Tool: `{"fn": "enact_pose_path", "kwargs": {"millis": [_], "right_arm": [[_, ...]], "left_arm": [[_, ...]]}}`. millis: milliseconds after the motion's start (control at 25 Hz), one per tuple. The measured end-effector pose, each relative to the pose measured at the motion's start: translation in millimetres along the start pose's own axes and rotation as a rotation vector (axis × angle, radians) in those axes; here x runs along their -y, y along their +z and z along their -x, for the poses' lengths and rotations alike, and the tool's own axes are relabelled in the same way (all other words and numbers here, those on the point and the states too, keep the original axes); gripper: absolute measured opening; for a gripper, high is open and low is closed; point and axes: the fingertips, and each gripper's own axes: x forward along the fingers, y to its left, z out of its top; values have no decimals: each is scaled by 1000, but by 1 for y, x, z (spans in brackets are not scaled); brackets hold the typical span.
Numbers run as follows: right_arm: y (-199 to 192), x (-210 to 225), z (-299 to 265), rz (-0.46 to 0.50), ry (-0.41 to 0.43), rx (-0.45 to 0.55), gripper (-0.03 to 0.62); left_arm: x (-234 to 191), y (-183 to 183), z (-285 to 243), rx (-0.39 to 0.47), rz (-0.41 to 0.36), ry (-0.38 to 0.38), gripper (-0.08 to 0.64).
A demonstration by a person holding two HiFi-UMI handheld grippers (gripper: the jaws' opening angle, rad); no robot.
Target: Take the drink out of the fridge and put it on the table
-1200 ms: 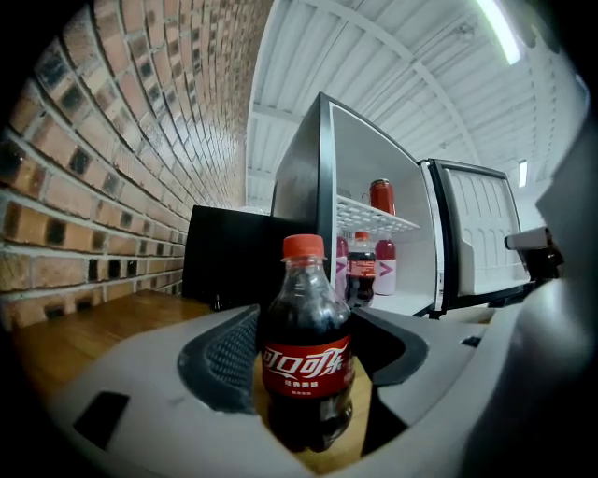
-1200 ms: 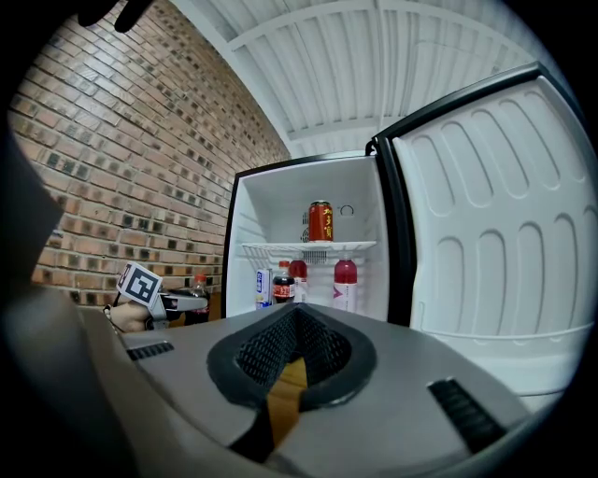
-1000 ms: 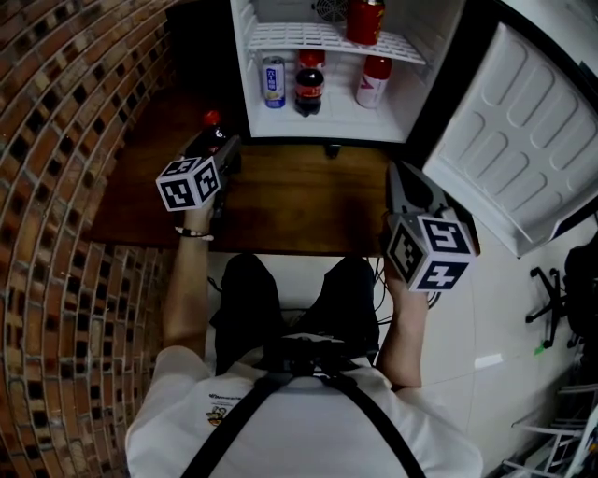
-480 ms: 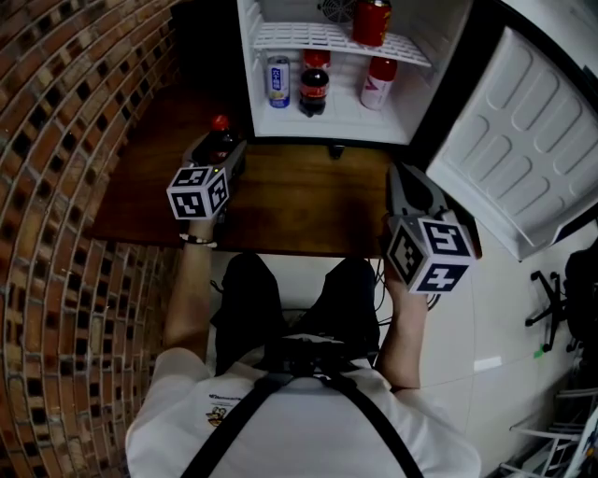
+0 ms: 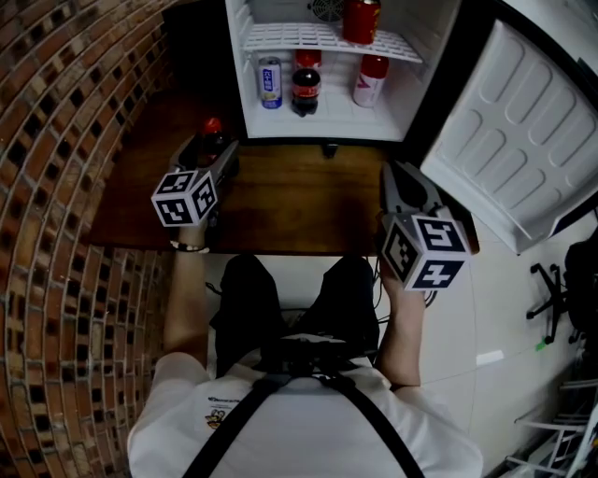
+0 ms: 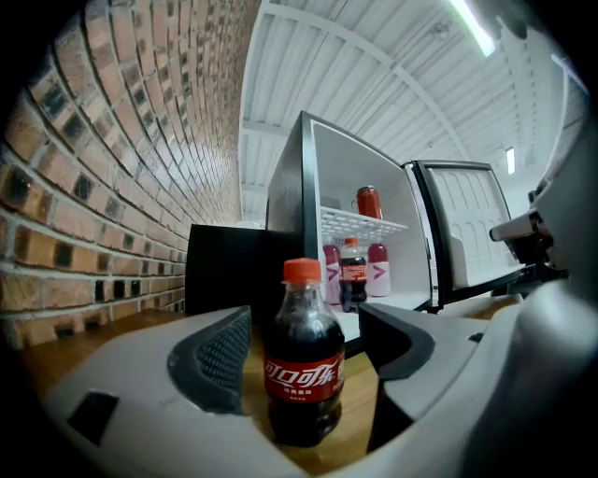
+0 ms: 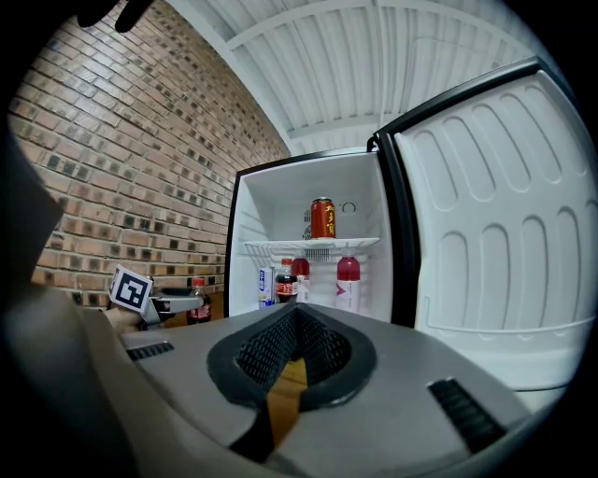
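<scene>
A small cola bottle with a red cap and red label stands upright on the wooden table, left of the fridge. My left gripper has it between its jaws, which are opening. In the left gripper view the bottle stands free, with bare wood showing between it and each pad. My right gripper hovers over the table's right end, shut on nothing; its pads meet at the tips.
The open mini fridge stands at the table's far edge, its white door swung out to the right. Inside are another cola bottle, a can, a red bottle and a red can on the shelf. A brick wall lies to the left.
The left gripper has drawn back slightly toward the person while the cola bottle stays standing on the table. The right gripper has held still.
</scene>
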Motion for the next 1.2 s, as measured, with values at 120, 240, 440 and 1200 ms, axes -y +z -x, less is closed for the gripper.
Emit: {"fn": "enact_pose_path", "kwargs": {"millis": [120, 240, 440, 1200], "right_arm": [[1, 4, 0, 0, 0, -3, -11], [0, 4, 0, -2, -2, -1, -11], [1, 0, 0, -3, 5, 2, -11], [5, 5, 8, 2, -2, 16, -11]], "left_arm": [[6, 24, 19, 26, -38, 14, 360], [20, 46, 32, 16, -91, 9, 360], [58, 96, 49, 97, -169, -51, 261], [178, 85, 13, 70, -125, -253, -3]]}}
